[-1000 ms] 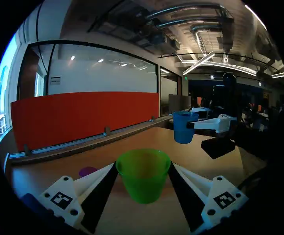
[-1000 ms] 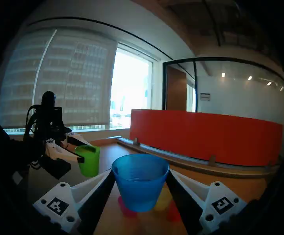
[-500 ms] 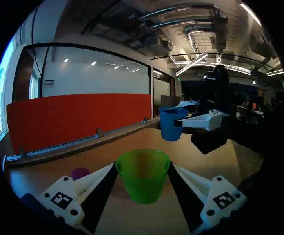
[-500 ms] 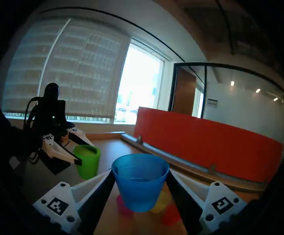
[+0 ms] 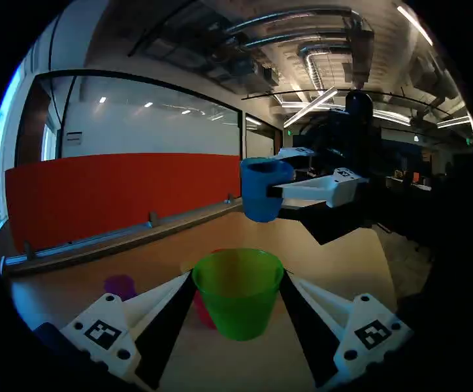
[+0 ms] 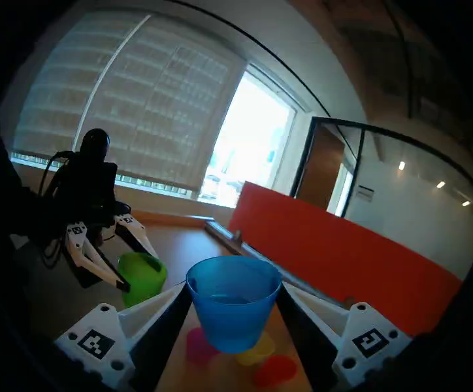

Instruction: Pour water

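Pre-pour alignment: my left claw pinches the translucent green plastic cup near the wooden counter, my right claw pinches the raised blue plastic cup; next, I judge, blue rim over green mouth, then tilt.

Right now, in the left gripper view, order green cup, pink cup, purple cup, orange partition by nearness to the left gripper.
1. green cup, between the jaws
2. pink cup, just behind, left
3. purple cup, farther left
4. orange partition, beyond the table
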The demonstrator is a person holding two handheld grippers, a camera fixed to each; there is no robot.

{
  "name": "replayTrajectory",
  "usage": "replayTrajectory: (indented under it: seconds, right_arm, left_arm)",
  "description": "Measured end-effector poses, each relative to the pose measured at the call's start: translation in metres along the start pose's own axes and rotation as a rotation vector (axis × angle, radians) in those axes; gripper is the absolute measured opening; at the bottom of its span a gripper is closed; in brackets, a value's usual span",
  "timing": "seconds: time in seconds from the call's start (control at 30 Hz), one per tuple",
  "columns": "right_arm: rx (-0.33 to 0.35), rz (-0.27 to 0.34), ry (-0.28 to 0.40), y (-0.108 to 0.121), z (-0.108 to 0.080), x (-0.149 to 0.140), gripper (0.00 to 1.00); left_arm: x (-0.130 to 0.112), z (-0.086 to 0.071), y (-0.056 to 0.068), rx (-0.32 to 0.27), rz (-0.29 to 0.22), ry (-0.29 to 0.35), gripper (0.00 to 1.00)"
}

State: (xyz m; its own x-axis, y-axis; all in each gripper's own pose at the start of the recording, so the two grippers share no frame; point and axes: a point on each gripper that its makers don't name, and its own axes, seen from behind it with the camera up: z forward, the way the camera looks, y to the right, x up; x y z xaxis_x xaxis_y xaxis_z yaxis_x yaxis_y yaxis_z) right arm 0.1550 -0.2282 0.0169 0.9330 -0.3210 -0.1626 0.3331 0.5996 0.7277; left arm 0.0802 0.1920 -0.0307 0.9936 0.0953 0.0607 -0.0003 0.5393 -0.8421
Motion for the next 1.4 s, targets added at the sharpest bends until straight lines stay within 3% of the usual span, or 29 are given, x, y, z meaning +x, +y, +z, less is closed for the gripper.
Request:
replayTrajectory:
  seconds: [0.2, 0.8, 1.4]
  right_arm:
    - [0.009, -0.062, 0.001, -0.001, 0.004, 0.006, 0.90]
    - [0.008, -0.225, 0.014, 0.002, 0.010, 0.021, 0.90]
    - [0.001, -0.409, 0.024, 0.003, 0.014, 0.033, 0.91]
  left_arm:
    - [-0.001, 0.002, 0.013, -0.030, -0.008, 0.015, 0.88]
    - [-0.002, 0.013, 0.035, -0.078, 0.011, 0.032, 0.88]
    - [-0.001, 0.017, 0.046, -0.098, 0.035, 0.038, 0.88]
